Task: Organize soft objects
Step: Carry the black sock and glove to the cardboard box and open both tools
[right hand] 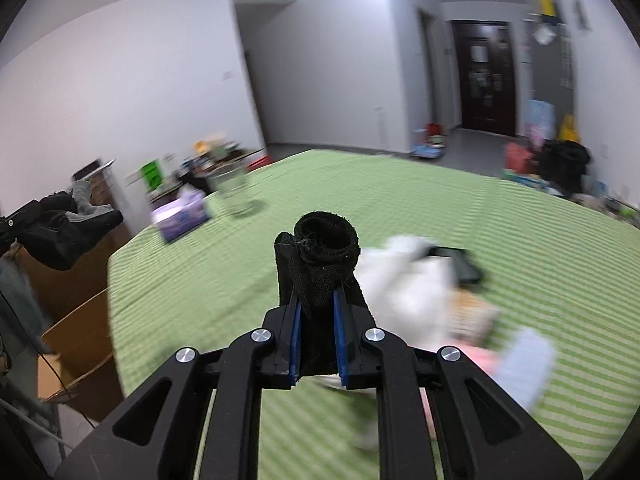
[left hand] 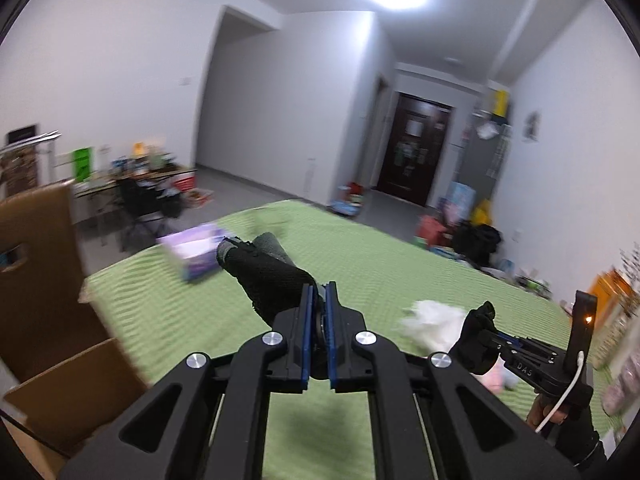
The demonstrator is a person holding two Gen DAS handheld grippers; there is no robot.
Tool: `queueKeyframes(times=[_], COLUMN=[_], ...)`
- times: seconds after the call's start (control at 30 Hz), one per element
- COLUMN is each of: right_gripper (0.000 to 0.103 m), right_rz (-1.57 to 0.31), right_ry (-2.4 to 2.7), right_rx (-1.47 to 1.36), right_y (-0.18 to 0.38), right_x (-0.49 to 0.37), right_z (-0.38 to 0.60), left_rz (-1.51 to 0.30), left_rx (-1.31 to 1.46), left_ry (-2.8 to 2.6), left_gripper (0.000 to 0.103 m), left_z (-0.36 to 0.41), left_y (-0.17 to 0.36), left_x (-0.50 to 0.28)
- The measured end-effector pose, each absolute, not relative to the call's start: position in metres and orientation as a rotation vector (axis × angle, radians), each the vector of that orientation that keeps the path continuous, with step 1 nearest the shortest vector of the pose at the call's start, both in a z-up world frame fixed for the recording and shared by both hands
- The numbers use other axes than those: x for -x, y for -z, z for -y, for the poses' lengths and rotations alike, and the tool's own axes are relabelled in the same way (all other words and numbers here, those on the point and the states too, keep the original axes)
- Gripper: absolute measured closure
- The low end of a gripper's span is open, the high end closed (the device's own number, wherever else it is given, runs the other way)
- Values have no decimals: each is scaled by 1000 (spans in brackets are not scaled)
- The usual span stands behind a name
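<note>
Both hand-held grippers pinch a black sock, the left hand-held gripper (left hand: 319, 300) nearer the cardboard box (left hand: 52, 320) at its nine o'clock, its sock (left hand: 268, 276) pointing toward eleven o'clock.

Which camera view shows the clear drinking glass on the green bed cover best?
The right wrist view shows the glass best: it stands upright on the bed cover beside the purple tissue box, blurred but whole. The left wrist view shows the tissue box, but no glass can be made out there.
</note>
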State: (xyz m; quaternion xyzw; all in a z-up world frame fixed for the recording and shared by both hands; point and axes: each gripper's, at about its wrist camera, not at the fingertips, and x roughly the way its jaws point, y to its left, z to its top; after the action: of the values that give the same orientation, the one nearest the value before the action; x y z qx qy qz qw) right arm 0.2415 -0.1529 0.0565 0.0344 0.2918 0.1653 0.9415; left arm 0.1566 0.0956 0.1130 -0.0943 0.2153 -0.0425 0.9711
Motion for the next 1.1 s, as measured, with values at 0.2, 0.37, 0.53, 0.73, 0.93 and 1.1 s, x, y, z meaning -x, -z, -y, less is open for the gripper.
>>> queueKeyframes(times=[0.2, 0.37, 0.53, 0.73, 0.93, 1.1], right_gripper=[89, 89, 89, 89, 89, 89], right_rz=[-673, -727, -765, -821, -906, -991], right_ry=[-537, -726, -900, -1045, -1084, -1055], right_rx=[26, 122, 205, 282, 364, 479], right_y=[-43, -27, -15, 1, 27, 57], right_x=[-266, -272, -264, -251, -242, -240], right_z=[28, -83, -176, -248, -287, -309], left_rz=[-457, -509, -550, -602, -676, -798], left_rx=[280, 312, 380, 432, 488, 529], left_ry=[-154, -376, -522, -616, -600, -554], left_gripper=[100, 100, 100, 100, 99, 100], left_z=[-220, -296, -346, -381, -398, -402], left_y=[-85, -57, -32, -7, 27, 68], left_x=[-121, -88, -53, -36, -55, -78])
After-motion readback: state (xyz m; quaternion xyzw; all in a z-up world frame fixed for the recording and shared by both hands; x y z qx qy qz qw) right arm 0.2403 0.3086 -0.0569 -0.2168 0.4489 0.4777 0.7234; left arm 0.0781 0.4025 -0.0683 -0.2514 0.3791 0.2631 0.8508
